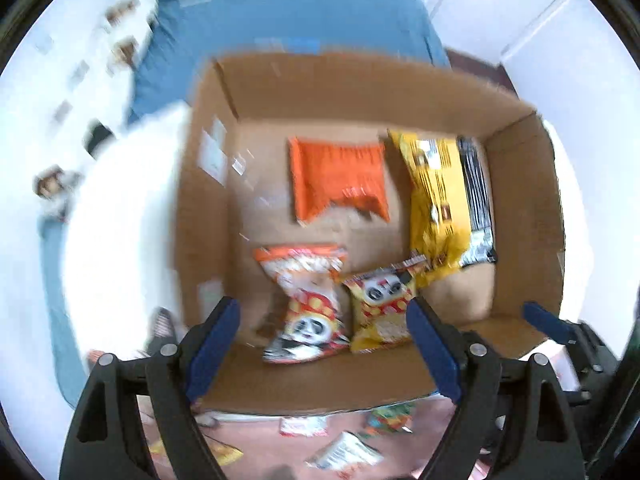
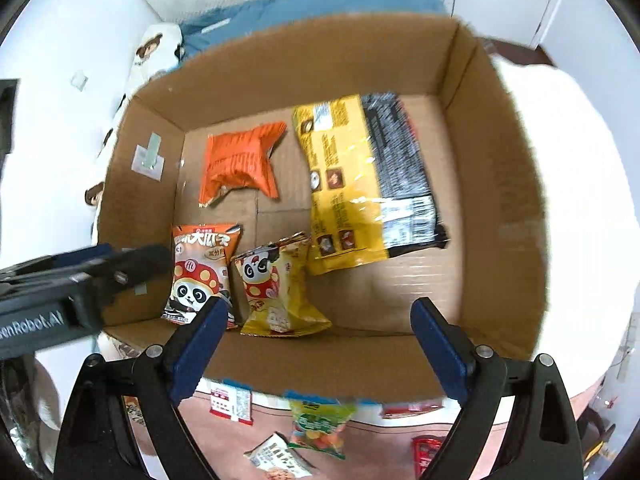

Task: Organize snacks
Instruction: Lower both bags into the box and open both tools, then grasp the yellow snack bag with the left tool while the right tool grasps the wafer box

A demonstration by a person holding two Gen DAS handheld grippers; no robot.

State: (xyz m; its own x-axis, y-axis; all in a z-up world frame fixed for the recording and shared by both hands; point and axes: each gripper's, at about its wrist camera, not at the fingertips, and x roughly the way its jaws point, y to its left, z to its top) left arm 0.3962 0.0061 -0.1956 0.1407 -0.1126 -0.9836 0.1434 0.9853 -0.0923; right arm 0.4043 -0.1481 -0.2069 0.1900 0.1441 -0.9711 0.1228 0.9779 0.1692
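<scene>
An open cardboard box [image 1: 360,80] [image 2: 500,184] holds several snack bags: an orange bag [image 1: 338,178] [image 2: 238,162], a large yellow and black bag [image 1: 444,200] [image 2: 360,184], an orange panda bag [image 1: 310,304] [image 2: 198,276] and a yellow panda bag [image 1: 382,306] [image 2: 276,284]. My left gripper [image 1: 326,340] is open and empty above the box's near wall. My right gripper [image 2: 316,340] is open and empty above the same wall. The left gripper also shows in the right wrist view [image 2: 80,280], at the box's left side.
Loose snack packets lie on the pink surface in front of the box: a green packet [image 2: 320,424], a white and red packet [image 2: 232,402], a white packet [image 2: 278,458] [image 1: 346,454], a red one [image 2: 426,452]. Blue bedding [image 1: 280,20] lies behind the box.
</scene>
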